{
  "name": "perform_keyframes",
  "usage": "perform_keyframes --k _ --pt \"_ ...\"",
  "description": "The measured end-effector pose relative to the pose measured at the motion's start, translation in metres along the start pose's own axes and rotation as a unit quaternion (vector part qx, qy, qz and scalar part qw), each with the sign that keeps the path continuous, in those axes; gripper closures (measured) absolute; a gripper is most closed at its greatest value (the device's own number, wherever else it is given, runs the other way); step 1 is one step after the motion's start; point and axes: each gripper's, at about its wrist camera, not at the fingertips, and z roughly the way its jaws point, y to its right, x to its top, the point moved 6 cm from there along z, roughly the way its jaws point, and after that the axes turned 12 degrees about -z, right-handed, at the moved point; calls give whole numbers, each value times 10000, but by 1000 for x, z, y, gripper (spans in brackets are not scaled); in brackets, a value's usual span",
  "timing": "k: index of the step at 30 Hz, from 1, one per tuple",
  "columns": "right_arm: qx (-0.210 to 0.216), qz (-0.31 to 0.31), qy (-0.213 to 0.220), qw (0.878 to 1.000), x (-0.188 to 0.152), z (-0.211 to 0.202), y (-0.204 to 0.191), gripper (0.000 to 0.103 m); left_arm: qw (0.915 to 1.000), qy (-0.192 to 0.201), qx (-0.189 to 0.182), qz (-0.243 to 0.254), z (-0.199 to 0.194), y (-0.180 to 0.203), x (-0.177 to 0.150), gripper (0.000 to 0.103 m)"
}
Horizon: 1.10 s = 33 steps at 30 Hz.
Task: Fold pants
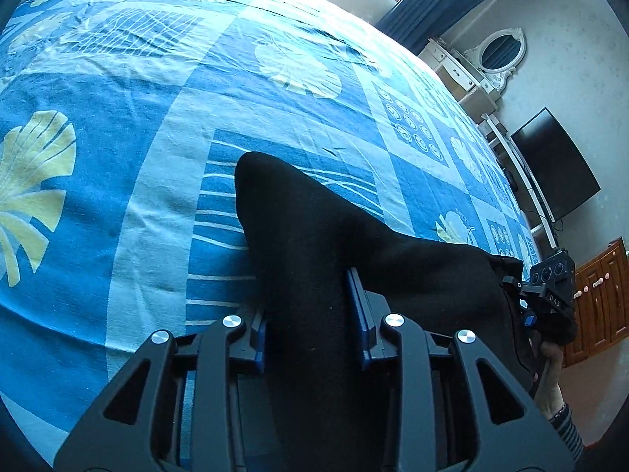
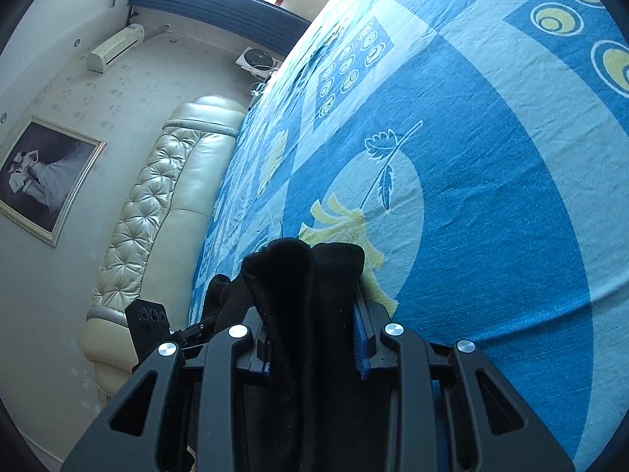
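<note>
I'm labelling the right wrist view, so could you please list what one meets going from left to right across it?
framed picture → padded headboard → left gripper → black pants in the right gripper → blue patterned bedsheet

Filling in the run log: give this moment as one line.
task: fold pants | left gripper: black pants between fingers | right gripper: gripping pants | surface: blue bedsheet

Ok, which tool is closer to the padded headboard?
Left. The left tool is on the headboard side of the right tool, which holds the pants farther from it.
</note>
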Motion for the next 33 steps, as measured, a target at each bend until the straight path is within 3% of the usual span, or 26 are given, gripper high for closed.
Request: perform_keyframes --k 3,5,6,7,10,16,23,28,33 --pt "22 22 -9 10000 1 0 -1 71 10000 -18 -16 -37 0 -1 0 66" --pt "-6 -24 -28 10000 2 -1 -3 66 9999 42 96 62 -1 -1 0 52" --pt "9 -30 -28 10000 2 -1 -4 63 9997 116 166 100 -3 -1 -1 33" --pt "9 -42 -41 10000 2 -3 -7 57 9997 153 139 125 -6 0 -1 23" --pt "39 -79 52 9999 1 -15 -19 37 9998 163 -3 90 -18 0 -9 13" --pt "110 140 284 9994 -22 -57 -23 29 9970 -186 -544 -521 -46 -12 -51 12" --pt "-23 355 214 9991 -66 -78 -20 27 9941 -219 -805 -696 -75 -18 -106 10" --pt "43 397 139 9991 -75 -68 -28 27 9913 -234 -964 -870 -75 -17 -120 10" --pt "-153 173 -3 9997 -75 -54 -36 22 9841 -365 -1279 -1175 -67 -10 -122 9"
